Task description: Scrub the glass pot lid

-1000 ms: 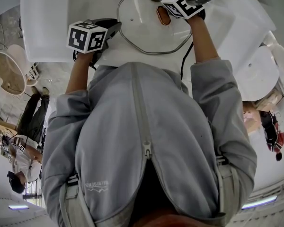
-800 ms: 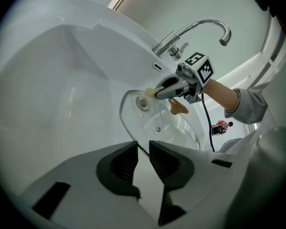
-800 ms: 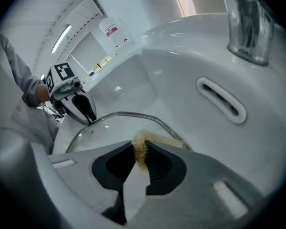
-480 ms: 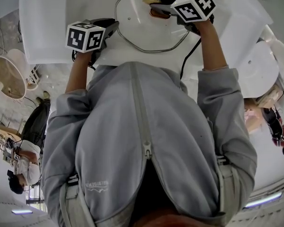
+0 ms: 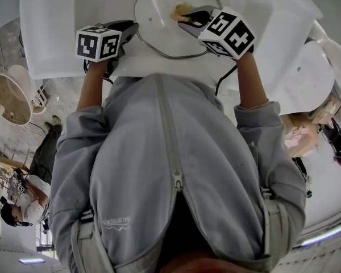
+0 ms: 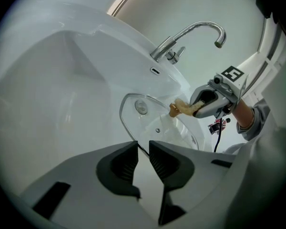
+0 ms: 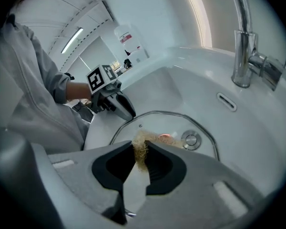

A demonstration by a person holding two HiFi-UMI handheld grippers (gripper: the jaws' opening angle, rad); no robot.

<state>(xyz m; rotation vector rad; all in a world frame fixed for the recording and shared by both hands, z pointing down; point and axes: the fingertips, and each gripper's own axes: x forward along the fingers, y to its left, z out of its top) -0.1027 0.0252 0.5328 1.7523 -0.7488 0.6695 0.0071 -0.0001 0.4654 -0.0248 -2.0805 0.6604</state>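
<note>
Right gripper (image 7: 142, 150) of mine is clamped on a tan fibre scrubber (image 7: 140, 144). The glass pot lid (image 7: 181, 123) lies just beyond its jaws at frame centre, inside the white sink (image 7: 200, 94). My left gripper (image 6: 143, 149) pinches the lid's near rim at lower centre. Whether the scrubber touches the glass, I cannot tell.

1 lid (image 5: 159, 30), 1 pad (image 5: 179, 11), 1 sink (image 5: 57, 27), 1 tap (image 7: 241, 42) at far rim. Grippers x2: left gripper (image 6: 143, 147), right gripper (image 7: 140, 149).
</note>
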